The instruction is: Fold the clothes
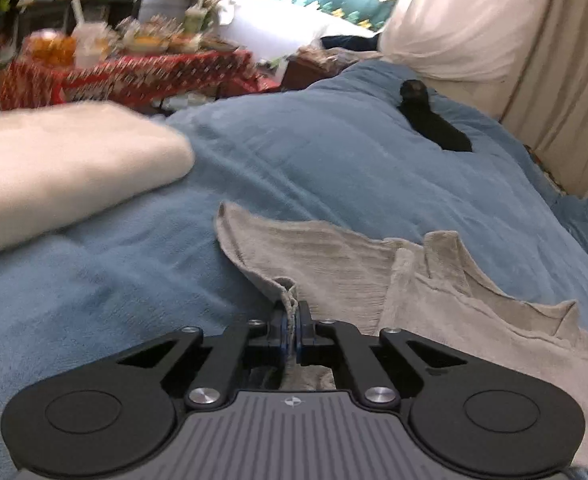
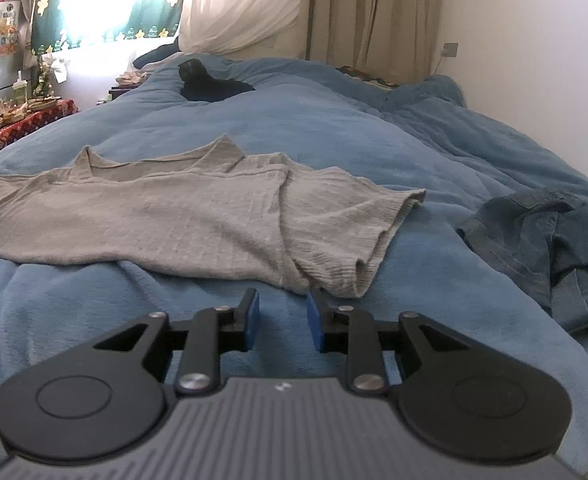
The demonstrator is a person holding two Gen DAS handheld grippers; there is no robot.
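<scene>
Pinched between the left gripper's fingers is a fold of the grey shirt, which lies spread on the blue blanket covering the bed. Further right, the right gripper hovers with fingers parted and empty, just short of the shirt's hem; a denim garment lies beyond.

Grey shirt on blue blanket; dark denim garment; red patterned tablecloth.
</scene>
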